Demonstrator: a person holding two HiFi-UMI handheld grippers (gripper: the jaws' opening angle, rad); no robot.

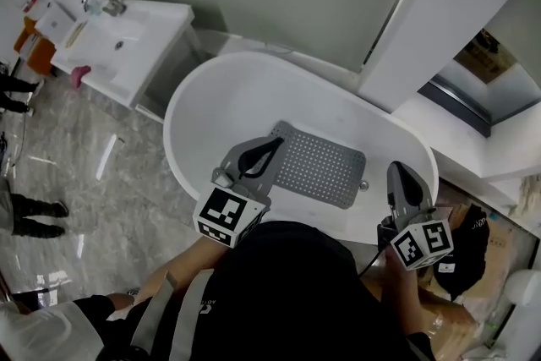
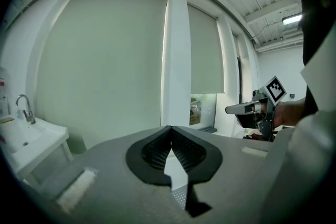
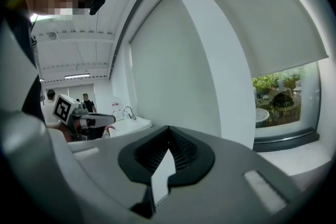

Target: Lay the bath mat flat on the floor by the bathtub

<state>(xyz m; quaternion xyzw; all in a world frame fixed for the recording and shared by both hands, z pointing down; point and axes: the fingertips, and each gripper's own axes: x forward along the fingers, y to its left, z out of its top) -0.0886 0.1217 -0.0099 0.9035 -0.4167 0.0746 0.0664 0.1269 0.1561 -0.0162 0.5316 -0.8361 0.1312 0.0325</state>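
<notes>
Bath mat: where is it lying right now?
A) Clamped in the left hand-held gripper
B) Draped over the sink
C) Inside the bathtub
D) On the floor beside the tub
C: the head view shows the grey perforated bath mat lying flat on the bottom of the white bathtub, not out on the marble floor.

Bathroom: white bathtub (image 1: 203, 110), washbasin (image 1: 127, 38), marble floor (image 1: 93, 182).

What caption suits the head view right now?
Shut left gripper and shut right gripper poised above the white bathtub, grey bath mat lying inside.
</notes>
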